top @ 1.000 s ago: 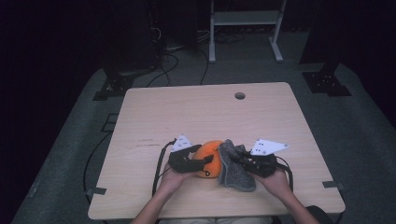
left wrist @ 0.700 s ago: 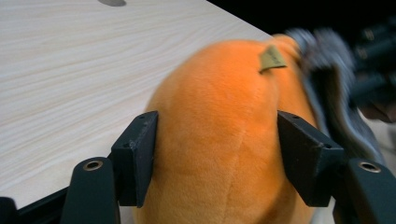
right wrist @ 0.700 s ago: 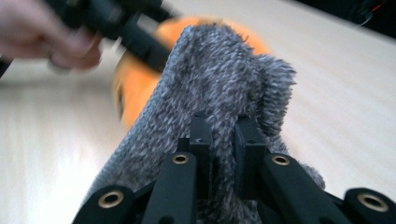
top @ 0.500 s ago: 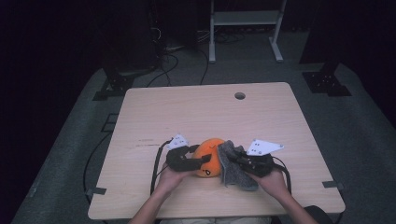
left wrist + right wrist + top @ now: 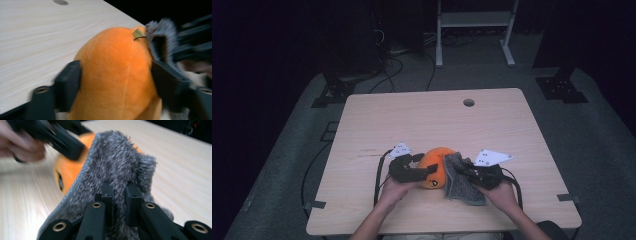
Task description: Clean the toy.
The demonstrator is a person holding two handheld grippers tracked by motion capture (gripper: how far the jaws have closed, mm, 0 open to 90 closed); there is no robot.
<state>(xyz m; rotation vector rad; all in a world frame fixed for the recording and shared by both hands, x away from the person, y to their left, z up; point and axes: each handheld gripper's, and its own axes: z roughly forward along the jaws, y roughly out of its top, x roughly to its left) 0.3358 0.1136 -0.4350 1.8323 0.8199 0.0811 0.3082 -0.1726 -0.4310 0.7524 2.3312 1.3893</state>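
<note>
Orange plush toy [image 5: 435, 167] sits near table edge [image 5: 362, 222]. Left gripper [image 5: 115, 77] jaws, just widened, straddle it. Right gripper [image 5: 120, 192] pinches grey fuzzy cloth [image 5: 112, 162] at toy's right. Steady toy firmly; pull cloth gently.

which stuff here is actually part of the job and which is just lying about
In the job:
round orange plush toy
fuzzy grey fabric cover
left gripper, jaws around the toy, just opening
right gripper, shut on the cover

Lying about:
pale wooden table
cables on the floor
</note>
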